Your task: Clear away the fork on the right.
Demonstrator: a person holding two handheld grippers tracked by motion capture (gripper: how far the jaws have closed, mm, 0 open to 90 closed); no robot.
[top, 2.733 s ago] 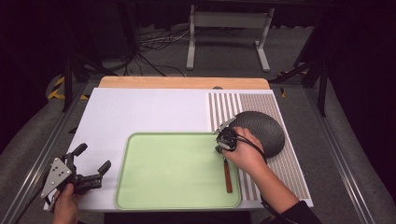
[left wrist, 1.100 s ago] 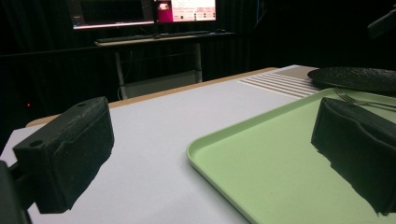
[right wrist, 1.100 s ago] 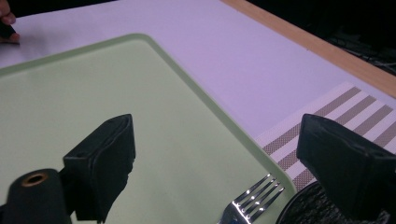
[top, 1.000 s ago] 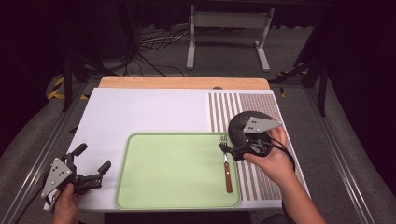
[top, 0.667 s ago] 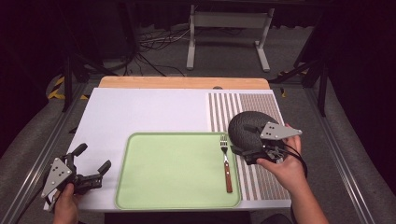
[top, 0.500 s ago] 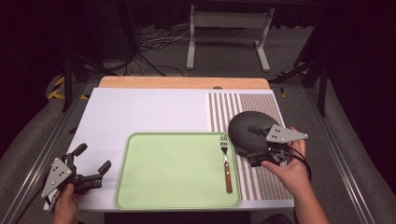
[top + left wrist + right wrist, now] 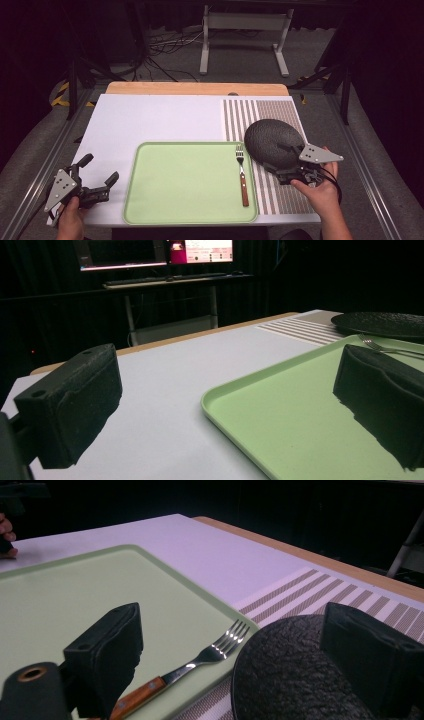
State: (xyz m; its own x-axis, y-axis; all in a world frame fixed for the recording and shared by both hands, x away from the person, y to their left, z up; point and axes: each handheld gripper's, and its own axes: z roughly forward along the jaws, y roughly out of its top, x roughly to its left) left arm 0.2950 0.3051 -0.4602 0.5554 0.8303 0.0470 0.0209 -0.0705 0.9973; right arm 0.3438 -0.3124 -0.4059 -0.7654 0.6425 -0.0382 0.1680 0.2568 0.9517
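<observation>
The dark textured plate [image 7: 272,141] lies on the striped placemat [image 7: 280,175], its left rim just beside the green tray [image 7: 187,182], where a wooden-handled fork [image 7: 241,172] rests along the right edge with its tines pointing away from the person. The likely trouble is at that crowded edge: if the right gripper [image 7: 287,167] closes on the plate's low rim from this shallow angle, a jaw could slide under or skid off the rough surface, nudging the plate against the tray lip and jostling the fork. A lifted plate held by one rim might also tip.

The right gripper's jaws stand wide apart at the plate's near rim, holding nothing; whether a jaw touches the plate cannot be told. The left gripper [image 7: 97,185] rests at the table's [image 7: 150,120] near left corner, jaws spread wide and empty, just beside the tray's left edge.
</observation>
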